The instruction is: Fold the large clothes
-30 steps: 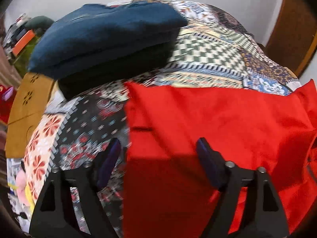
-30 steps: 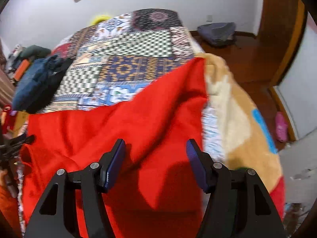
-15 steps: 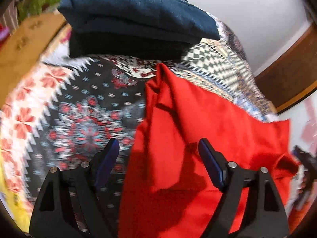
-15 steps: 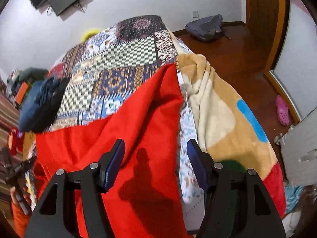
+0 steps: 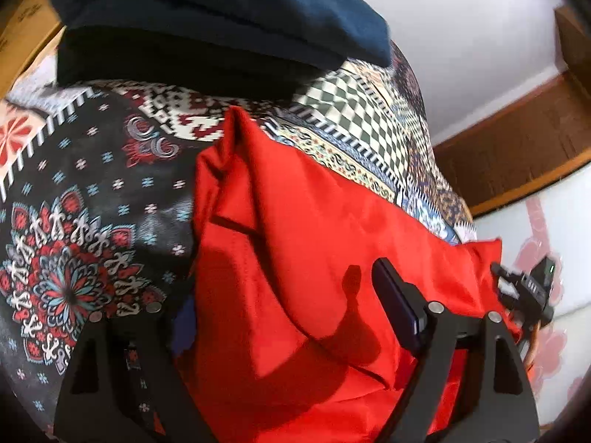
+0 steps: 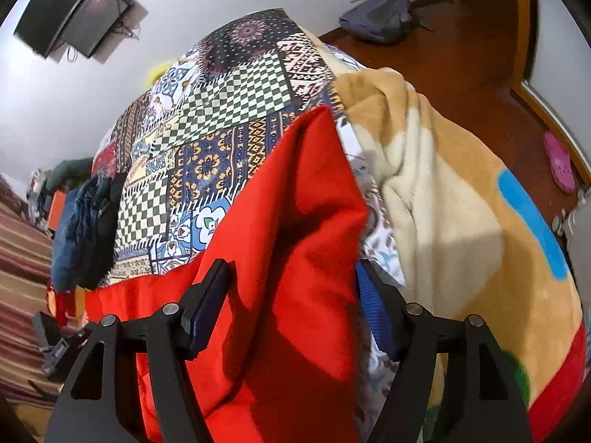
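left gripper [image 5: 288,317] wide open | right gripper [image 6: 291,310] wide open | red garment [image 6: 295,221] between both grippers' fingers, ungrasped

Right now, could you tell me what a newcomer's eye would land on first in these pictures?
The bright red garment dominates, spread over the patchwork bedspread with the open left tongs and right tongs straddling its edges. Next, the folded dark blue clothes stacked at the far left, and the tan fleece blanket on the right.
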A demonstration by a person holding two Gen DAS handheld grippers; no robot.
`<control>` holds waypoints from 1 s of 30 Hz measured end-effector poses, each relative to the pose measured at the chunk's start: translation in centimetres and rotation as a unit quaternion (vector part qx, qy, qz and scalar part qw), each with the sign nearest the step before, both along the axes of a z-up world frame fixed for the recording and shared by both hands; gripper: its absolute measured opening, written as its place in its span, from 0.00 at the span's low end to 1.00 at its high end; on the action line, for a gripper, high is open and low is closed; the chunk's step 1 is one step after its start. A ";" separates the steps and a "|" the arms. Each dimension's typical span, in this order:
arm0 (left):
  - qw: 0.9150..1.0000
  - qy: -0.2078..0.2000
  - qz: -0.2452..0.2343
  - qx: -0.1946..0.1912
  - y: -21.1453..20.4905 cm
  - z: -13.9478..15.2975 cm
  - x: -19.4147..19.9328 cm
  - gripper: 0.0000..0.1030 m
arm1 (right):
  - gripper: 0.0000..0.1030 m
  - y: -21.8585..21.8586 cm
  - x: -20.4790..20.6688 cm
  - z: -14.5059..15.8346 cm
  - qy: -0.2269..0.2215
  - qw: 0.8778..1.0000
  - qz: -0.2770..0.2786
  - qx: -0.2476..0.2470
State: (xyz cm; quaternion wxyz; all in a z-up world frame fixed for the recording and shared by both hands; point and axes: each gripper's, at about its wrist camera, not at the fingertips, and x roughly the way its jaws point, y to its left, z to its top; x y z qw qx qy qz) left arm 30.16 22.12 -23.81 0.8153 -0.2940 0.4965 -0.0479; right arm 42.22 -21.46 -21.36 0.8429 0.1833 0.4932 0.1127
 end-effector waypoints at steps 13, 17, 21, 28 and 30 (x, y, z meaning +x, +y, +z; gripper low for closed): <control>0.998 -0.012 -0.014 0.052 -2.0 2.1 -0.1 0.15 | 0.16 1.1 -1.4 3.1 -0.050 0.998 0.016 0.024; 0.998 -0.053 -0.027 0.033 -3.0 5.9 -0.6 0.11 | 0.15 1.9 -2.4 6.7 -0.090 0.995 0.037 0.021; 0.992 -0.118 -0.038 0.031 -3.7 11.7 -0.9 0.10 | 0.15 2.5 -3.3 11.1 -0.135 0.990 0.050 0.014; 0.974 -0.216 -0.047 0.057 -4.3 21.2 0.8 0.10 | 0.14 3.0 -1.7 18.9 -0.218 0.974 0.053 0.010; 0.970 -0.229 -0.047 0.071 -4.5 22.6 1.8 0.10 | 0.14 3.2 -0.8 19.9 -0.236 0.970 0.049 0.001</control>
